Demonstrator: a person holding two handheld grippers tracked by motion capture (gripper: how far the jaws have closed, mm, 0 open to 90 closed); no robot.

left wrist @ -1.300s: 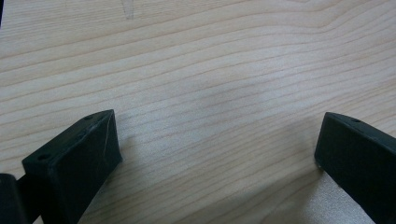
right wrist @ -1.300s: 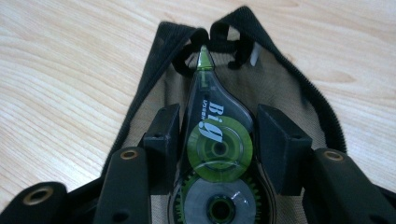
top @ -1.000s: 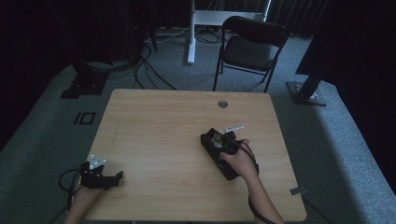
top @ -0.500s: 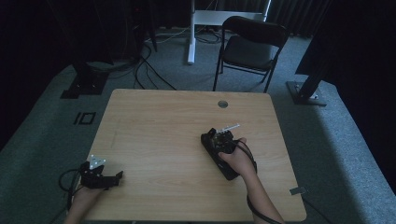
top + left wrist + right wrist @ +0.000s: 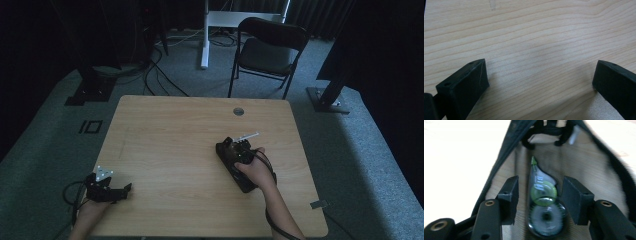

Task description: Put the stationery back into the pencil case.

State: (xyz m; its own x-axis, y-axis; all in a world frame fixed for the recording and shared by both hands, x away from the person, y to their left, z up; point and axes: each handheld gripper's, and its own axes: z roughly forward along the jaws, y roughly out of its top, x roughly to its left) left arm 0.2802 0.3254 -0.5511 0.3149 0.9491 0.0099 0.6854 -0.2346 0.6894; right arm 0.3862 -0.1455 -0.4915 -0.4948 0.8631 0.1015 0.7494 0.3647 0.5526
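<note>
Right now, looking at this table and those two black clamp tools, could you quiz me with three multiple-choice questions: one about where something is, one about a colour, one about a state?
1. Where does the correction tape roller lie?
A. Inside the open black pouch
B. On the chair
C. On the floor

2. What colour is the roller's upper wheel?
A. Red
B. Green
C. Blue

3. How do the jaws of the left gripper stand?
A. Shut on a pen
B. Shut on nothing
C. Wide apart over bare table

Answers:
1 A: the right gripper view shows the roller on the pouch's tan lining, between the right gripper jaws.
2 B: the wheel and tip look green.
3 C: the left gripper view shows wood grain between the two jaws.
</note>
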